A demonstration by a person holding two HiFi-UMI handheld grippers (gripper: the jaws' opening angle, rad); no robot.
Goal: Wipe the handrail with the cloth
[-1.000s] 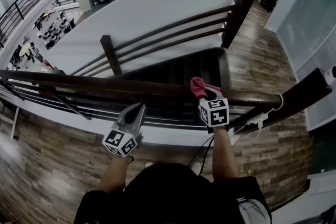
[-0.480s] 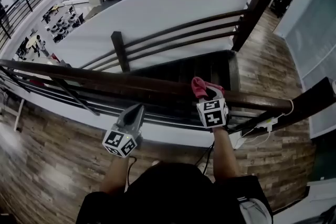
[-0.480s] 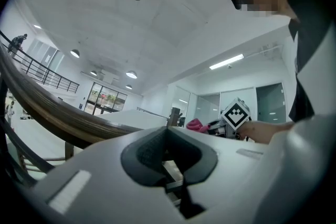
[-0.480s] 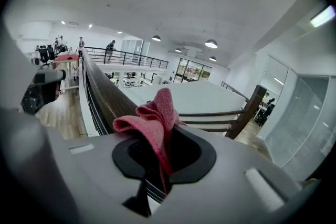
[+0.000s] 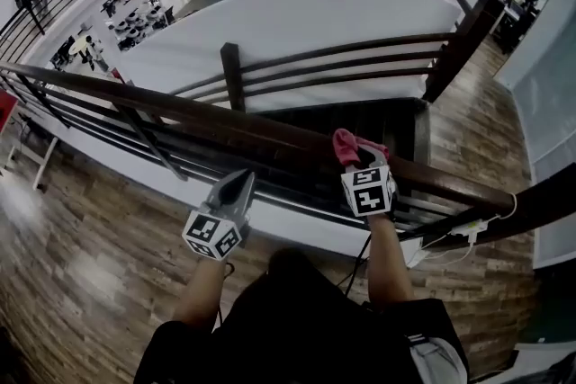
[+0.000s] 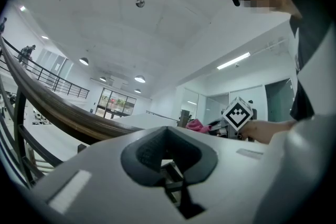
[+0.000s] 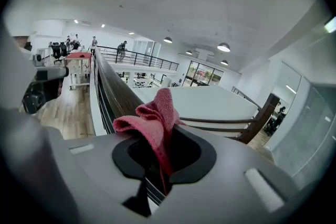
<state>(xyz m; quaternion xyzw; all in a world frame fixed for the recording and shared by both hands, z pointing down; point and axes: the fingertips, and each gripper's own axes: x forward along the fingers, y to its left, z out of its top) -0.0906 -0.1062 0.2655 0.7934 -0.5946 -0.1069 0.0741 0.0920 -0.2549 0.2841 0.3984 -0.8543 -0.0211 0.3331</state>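
Observation:
A dark wooden handrail point(image 5: 180, 114) runs from the upper left down to the right. My right gripper point(image 5: 354, 159) is shut on a pink-red cloth point(image 5: 346, 146), and the cloth rests on top of the rail. In the right gripper view the cloth point(image 7: 155, 115) bunches out of the closed jaws of that gripper point(image 7: 160, 164), with the handrail point(image 7: 113, 89) stretching away behind it. My left gripper point(image 5: 238, 184) hovers just on my side of the rail, left of the cloth, shut and empty. In the left gripper view the left gripper point(image 6: 169, 164) holds nothing, and the handrail point(image 6: 50, 111) passes on its left.
Thin metal bars point(image 5: 144, 144) run under the rail. Beyond it a dark staircase point(image 5: 360, 121) descends, with its own railing point(image 5: 342, 58). A white power strip and cable point(image 5: 454, 234) lie at the right by a dark post point(image 5: 540, 198). Wood flooring point(image 5: 81, 256) is underfoot.
The view has swung, so more of the rail's left stretch shows. The right gripper and cloth have slid a little left along the rail, toward the stair post. The left gripper keeps its place beside it.

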